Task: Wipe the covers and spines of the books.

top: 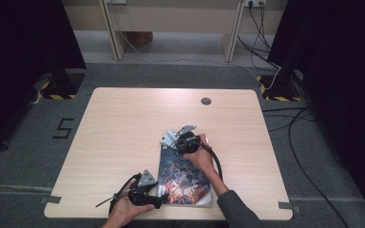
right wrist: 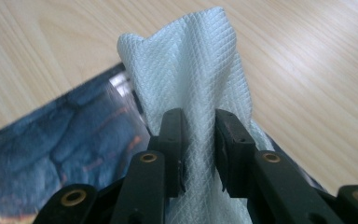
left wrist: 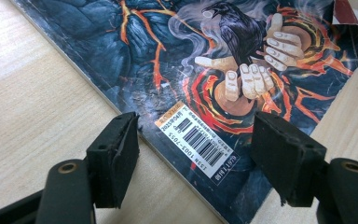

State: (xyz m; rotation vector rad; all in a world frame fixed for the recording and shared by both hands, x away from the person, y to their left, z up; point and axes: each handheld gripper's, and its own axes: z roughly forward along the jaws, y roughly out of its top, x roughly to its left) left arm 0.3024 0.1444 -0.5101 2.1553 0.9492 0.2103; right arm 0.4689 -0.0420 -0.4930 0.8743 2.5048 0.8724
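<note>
- One book (top: 184, 178) lies flat on the pale wooden table (top: 123, 123), at the edge nearest the person. Its cover is dark blue with orange lava-like streaks.
- In the left gripper view the same book (left wrist: 177, 60) shows a black raven perched on pale hands, and one white barcode sticker (left wrist: 199, 140) close to a corner of the cover.
- One white cloth (right wrist: 191, 93), with a fine diamond weave, is bunched up and rises over the book's far end.
- Two grippers are in use, one in each of the person's hands.
- The left gripper (top: 145, 192) sits at the book's near left corner. In its own view its two black jaws are spread wide around that corner (left wrist: 196, 154): one over bare table just beside the book's edge, the other by the opposite side of the corner, with the barcode sticker between them. Neither pad presses on the cover.
- The right gripper (right wrist: 198, 149) is at the book's far end, away from the person. Its jaws are drawn close together and pinch the white cloth, which stands up between them, with the book's blue cover (right wrist: 65, 135) just below and to one side.
- From above, the right gripper (top: 183, 140) sits over the book's far edge.
- One small round grey fitting (top: 206, 100) is set in the table well beyond the book.
</note>
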